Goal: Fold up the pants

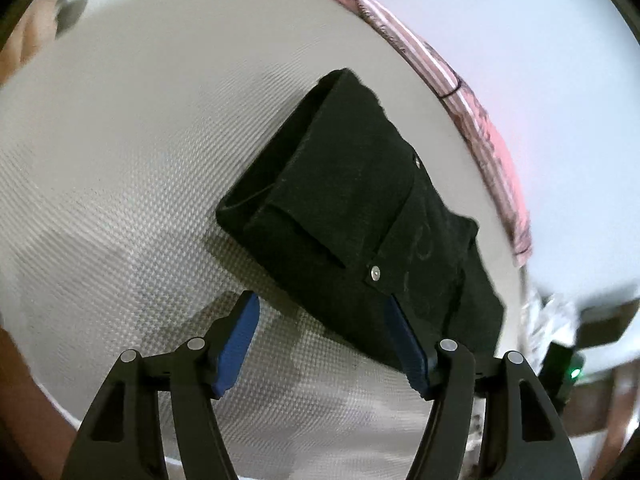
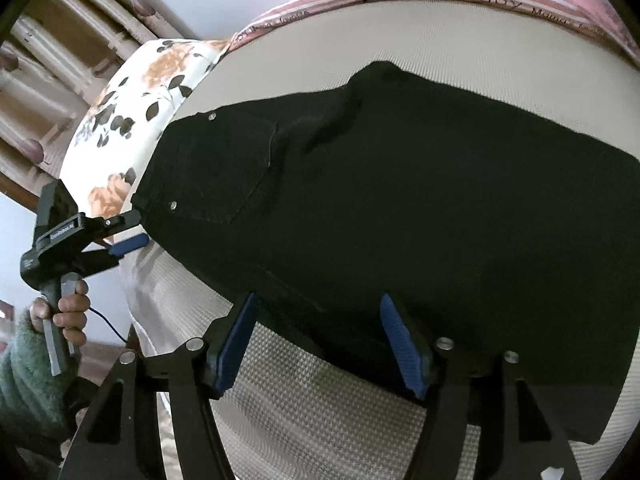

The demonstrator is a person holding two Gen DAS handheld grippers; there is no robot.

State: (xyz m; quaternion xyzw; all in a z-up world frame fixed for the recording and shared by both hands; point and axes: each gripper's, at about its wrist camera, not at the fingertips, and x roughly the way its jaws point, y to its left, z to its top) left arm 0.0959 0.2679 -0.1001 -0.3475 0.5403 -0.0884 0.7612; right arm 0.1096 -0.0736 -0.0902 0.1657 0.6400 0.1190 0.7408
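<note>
Black pants [image 2: 400, 208] are lying folded on a white textured mattress [image 1: 120, 184]. The left gripper [image 1: 320, 340] and right gripper [image 2: 316, 340] are hovering at the near edge, jaws spread and gripping nothing; a hand [image 2: 66, 312] is holding the left gripper's handle.

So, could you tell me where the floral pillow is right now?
In the right wrist view the floral pillow lies upper left, against the waistband end of the black pants.
</note>
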